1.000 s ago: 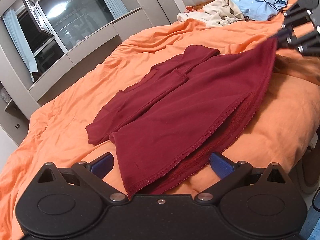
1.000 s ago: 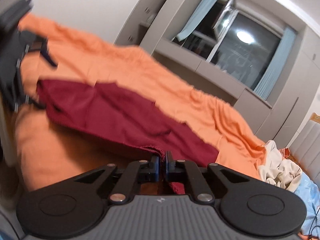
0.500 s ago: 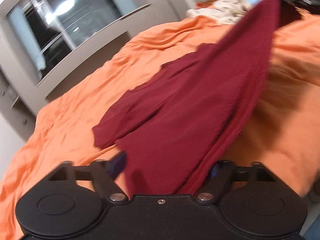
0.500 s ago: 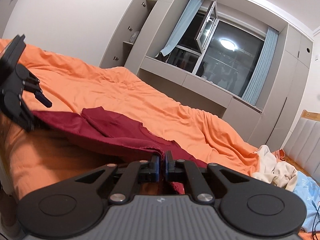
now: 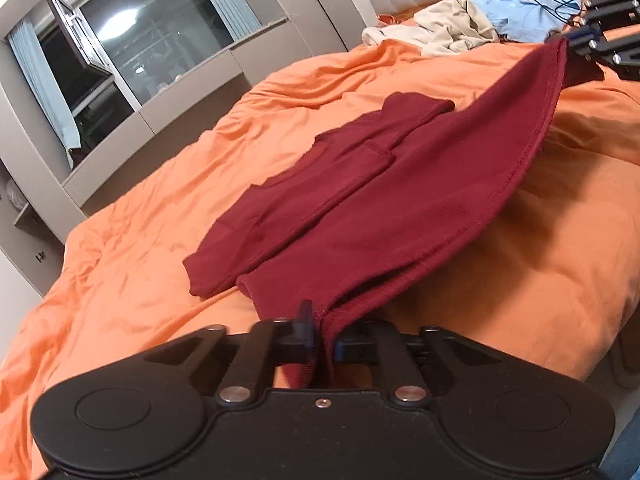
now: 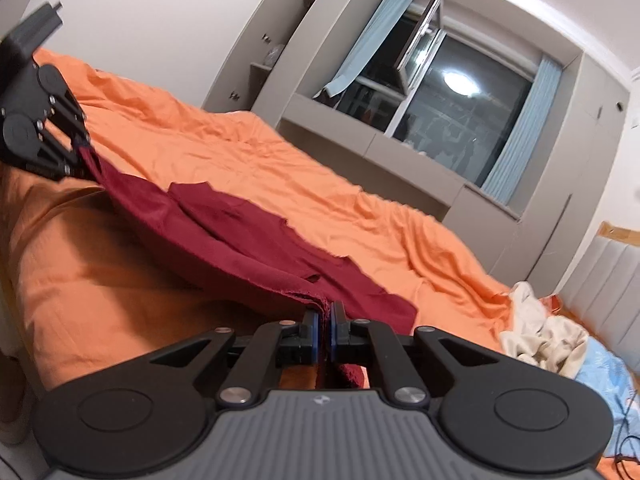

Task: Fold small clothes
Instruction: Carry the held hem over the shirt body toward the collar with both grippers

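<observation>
- Orange duvet (image 5: pixel 132 248) covers a bed; grey built-in cabinets (image 6: pixel 412 156) and a dark window (image 5: pixel 160 36) with pale blue curtains stand behind it.
- Dark red garment (image 5: pixel 384 200) lies spread across the duvet, one long hemmed edge lifted off it and stretched between the two grippers, the rest lying flat toward the window.
- Left gripper (image 5: pixel 323 334): its jaws have just been closing, and the blue pads now pinch the near corner of the garment, with cloth bunched between them and hanging below.
- Right gripper (image 6: pixel 325 322): fingers pressed together on the garment's other corner, a fold of red cloth caught between the pads.
- Cream clothes (image 5: pixel 444 30) and a light blue cloth (image 5: pixel 516 10) sit in a heap near the padded headboard (image 6: pixel 608 276), well apart from the garment; a thin black cable crosses the blue cloth.
</observation>
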{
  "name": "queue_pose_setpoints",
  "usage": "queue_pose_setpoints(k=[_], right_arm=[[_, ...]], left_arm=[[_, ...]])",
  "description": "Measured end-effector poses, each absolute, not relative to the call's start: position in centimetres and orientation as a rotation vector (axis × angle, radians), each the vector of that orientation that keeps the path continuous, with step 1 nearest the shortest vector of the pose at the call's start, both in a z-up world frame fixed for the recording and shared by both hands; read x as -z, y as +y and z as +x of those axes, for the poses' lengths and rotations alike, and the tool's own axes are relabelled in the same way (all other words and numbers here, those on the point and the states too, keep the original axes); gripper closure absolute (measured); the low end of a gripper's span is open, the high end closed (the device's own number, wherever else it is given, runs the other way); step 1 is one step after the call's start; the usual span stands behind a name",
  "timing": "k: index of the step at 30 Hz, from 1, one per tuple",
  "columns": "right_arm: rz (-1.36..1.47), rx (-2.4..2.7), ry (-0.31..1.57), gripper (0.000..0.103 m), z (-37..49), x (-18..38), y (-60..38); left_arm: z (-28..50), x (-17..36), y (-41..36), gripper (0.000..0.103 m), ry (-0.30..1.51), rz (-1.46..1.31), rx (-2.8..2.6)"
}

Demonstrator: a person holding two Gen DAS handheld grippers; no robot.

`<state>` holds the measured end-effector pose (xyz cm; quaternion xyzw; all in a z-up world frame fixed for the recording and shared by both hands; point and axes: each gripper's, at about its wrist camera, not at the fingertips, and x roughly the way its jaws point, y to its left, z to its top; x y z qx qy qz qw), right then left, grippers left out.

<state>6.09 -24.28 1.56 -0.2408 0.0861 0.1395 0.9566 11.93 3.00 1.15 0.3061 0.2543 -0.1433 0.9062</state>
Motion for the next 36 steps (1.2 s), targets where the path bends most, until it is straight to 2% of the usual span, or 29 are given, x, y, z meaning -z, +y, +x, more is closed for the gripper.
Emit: queue_pose_setpoints(k=[11,20,27,36], right_arm=[[-0.442,-0.258,0.024,0.098,0.0,-5.2,-26.5],[-0.362,-0.318,0.004,0.097,-6.1,-10.6,-30.2],[-0.402,-0.311,-0.025,0.097,-2.5,-11.1,-29.6],[-0.513,-0.218,-0.072,0.097,9.2,-12.5,-26.5]], left_arm=[[6.5,-5.6,3.1,0.097,0.277,0.531,0.192],[-2.6,-11.6,1.8,0.097,0.219,0.472,0.215],[-5.3,-13.9,0.6,0.097,0.187,0.448,0.265],[2.0,-15.2,0.6,0.096,0.148,0.43,0.184]])
